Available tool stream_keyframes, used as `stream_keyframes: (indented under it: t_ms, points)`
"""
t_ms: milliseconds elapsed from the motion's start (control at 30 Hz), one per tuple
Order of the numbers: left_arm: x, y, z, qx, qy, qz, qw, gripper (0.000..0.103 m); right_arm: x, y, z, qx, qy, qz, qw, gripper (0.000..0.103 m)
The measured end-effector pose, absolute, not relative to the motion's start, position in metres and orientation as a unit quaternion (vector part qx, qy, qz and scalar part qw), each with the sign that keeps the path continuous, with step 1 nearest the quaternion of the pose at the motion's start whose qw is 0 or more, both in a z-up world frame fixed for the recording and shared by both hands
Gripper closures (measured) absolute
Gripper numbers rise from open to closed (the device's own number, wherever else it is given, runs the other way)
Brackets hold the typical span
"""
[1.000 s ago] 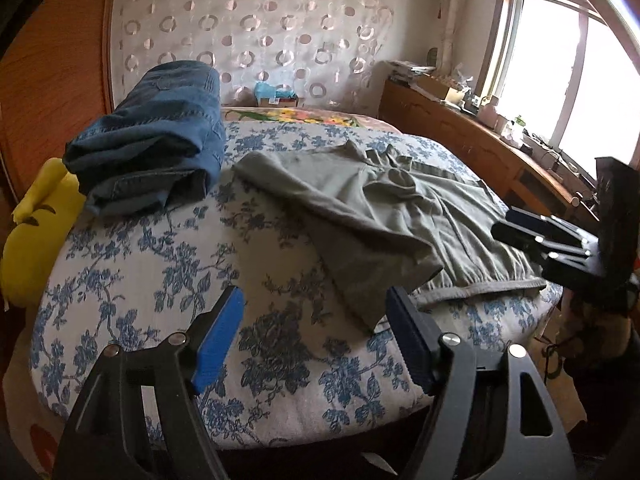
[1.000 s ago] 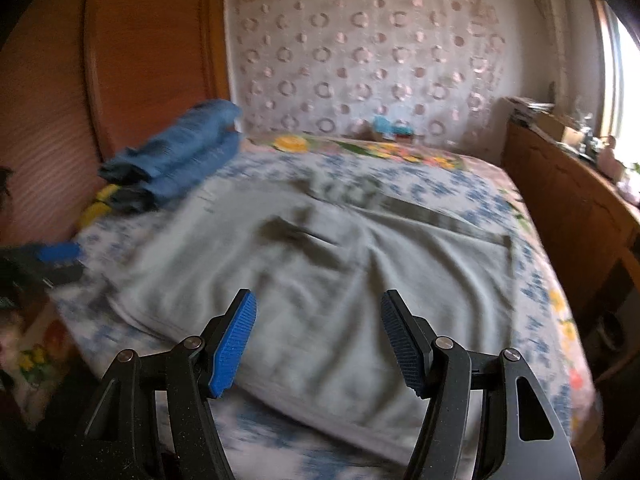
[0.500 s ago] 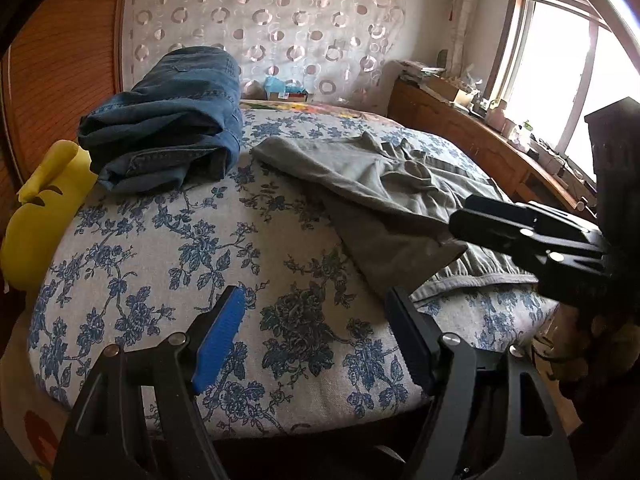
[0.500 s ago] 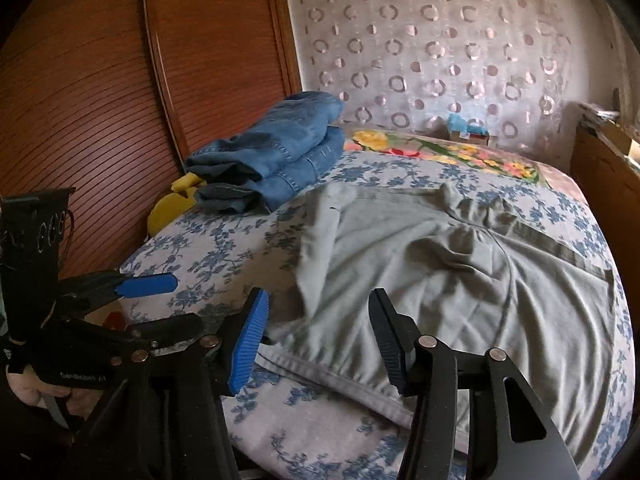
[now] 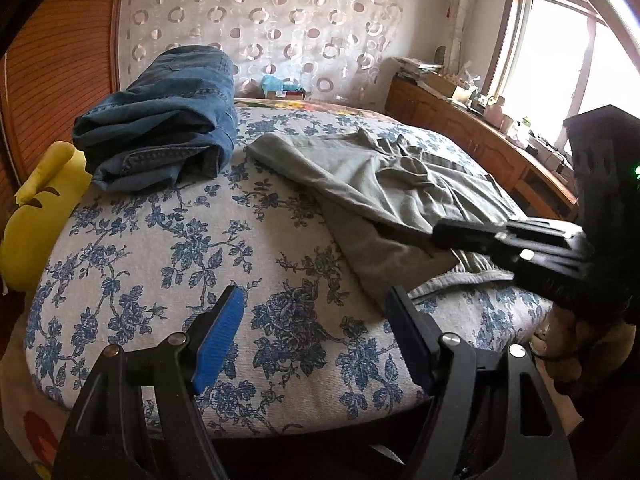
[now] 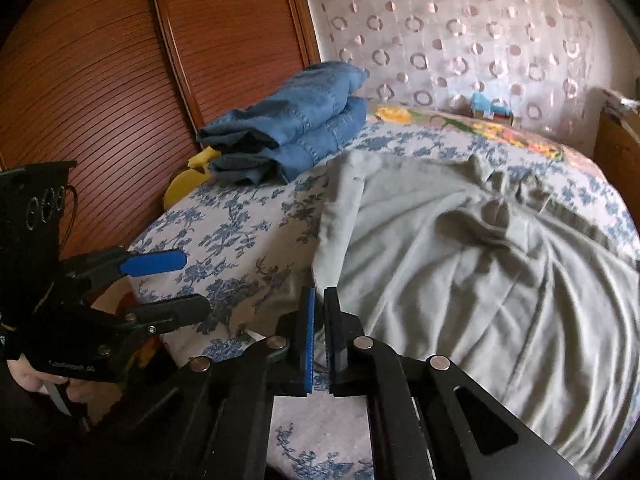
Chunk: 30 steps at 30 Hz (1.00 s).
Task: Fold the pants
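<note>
Grey-green pants lie spread and rumpled on the blue-flowered bed; they also show in the right wrist view. My right gripper is shut on the near hem corner of the pants at the bed's front edge. It shows in the left wrist view as a black arm reaching onto the cloth. My left gripper is open and empty over bare bedspread, left of the pants. It also shows in the right wrist view.
A folded stack of blue jeans sits at the bed's far left. A yellow plush toy lies beside the bed by the wooden wardrobe. A wooden sideboard and window are on the right.
My right gripper swung left, came down to the pants' near hem corner and shut on it. My left gripper stayed open and moved slightly closer to the bed.
</note>
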State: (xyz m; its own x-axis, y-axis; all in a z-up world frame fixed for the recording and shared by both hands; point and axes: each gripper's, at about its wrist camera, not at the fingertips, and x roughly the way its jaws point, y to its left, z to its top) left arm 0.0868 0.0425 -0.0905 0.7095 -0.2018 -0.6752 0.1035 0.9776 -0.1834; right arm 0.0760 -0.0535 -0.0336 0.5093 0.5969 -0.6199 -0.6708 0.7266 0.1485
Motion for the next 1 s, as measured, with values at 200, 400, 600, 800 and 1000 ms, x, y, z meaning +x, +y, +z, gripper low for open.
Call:
stream_keyframes:
  t_ms: [200,400,600,800,1000]
  points:
    - [0.088,0.038,-0.092,-0.063,0.373,-0.085,0.922,0.029,0.069,-0.075,-0.020,-0.050,0.306,0.345,0.886,0.103]
    - [0.088,0.039,-0.095,-0.064,0.378,-0.082,0.920,0.029,0.065,-0.076,-0.020,-0.031,0.312,0.343,0.885,0.085]
    - [0.086,0.044,-0.098,-0.070,0.378,-0.078,0.920,0.029,0.072,-0.055,-0.032,-0.024,0.339,0.361,0.869,0.064]
    - [0.087,0.046,-0.100,-0.073,0.380,-0.077,0.919,0.029,0.083,-0.045,-0.054,-0.021,0.389,0.363,0.847,0.064]
    - [0.087,0.042,-0.101,-0.068,0.383,-0.080,0.918,0.029,0.088,-0.049,-0.047,-0.001,0.390,0.402,0.829,0.099]
